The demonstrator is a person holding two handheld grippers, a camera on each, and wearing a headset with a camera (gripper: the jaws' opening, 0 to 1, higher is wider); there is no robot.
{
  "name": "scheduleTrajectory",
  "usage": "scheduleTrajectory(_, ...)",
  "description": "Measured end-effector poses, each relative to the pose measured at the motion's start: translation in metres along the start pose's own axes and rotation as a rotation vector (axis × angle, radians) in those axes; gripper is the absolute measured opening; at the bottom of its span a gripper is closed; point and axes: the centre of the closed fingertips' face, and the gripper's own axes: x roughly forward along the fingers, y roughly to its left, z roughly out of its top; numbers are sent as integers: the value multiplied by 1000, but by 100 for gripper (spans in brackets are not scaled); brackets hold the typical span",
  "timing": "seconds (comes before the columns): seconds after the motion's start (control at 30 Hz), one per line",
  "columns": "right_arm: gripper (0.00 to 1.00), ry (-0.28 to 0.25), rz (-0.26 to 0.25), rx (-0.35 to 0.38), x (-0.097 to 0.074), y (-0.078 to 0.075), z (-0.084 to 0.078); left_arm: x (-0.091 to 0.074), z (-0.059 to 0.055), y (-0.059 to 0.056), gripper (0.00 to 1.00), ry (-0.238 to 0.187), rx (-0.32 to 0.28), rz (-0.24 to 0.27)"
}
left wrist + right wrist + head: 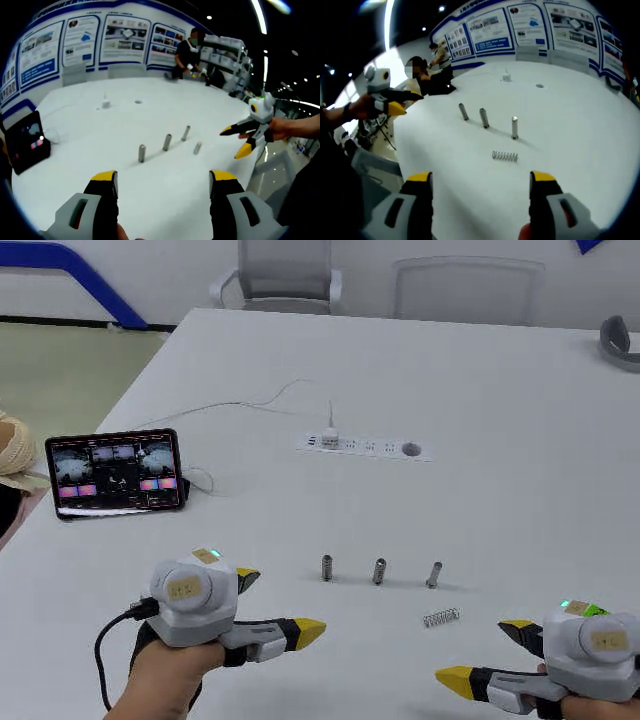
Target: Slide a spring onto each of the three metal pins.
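**Head view.** Three metal pins stand upright in a row on the white workbench: left pin, middle pin and right pin. A loose spring lies flat just in front of the right pin and apart from it, presumably laid within easy reach. The left gripper and right gripper are held low on either side of the row, jaws spread and empty.

**Left gripper view.** The jaws are shown wide apart with nothing between them, and are aimed toward the pin row.

**Right gripper view.** The loose spring is framed by the parted jaws, which suggests it is the intended next pickup. The left and middle pins appear ribbed, as if already sleeved by springs. The right pin looks smooth and bare, so one placement is judged outstanding.
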Motion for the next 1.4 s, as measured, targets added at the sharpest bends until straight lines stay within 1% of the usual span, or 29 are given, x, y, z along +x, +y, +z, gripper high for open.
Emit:
scheduleTrajectory(0.13,81,11,1,4,-4,0,-6,7,0,-8,76,8,9,-20)
scheduleTrajectory(0.3,83,15,0,6,-8,1,-11,15,0,-14,76,18,22,-44)
scheduleTrajectory(0.4,84,15,-1,12,-8,1,-12,20,2,-17,76,19,28,-56)
scheduleTrajectory(0.53,84,14,-7,18,-9,1,-13,26,6,-21,77,21,37,-72)
scheduleTrajectory(0.63,85,11,-1,17,-10,2,-11,30,8,-24,77,24,44,-84)
scheduleTrajectory(0.83,86,9,-4,19,-13,2,-11,40,11,-34,77,35,71,-118)
scheduleTrajectory(0.97,86,3,-7,22,-16,1,-11,45,14,-41,77,38,74,-142)
scheduleTrajectory(1.03,87,5,-7,23,-17,0,-12,50,16,-45,77,43,93,-154)
scheduleTrajectory(1.1,87,6,-9,25,-19,-1,-13,52,17,-47,77,44,99,-165)
scheduleTrajectory(1.27,87,5,-16,35,-23,-3,-16,61,14,-56,78,67,122,-194)
scheduleTrajectory(1.4,87,3,-24,47,-26,-6,-19,70,12,-66,77,82,140,-219)
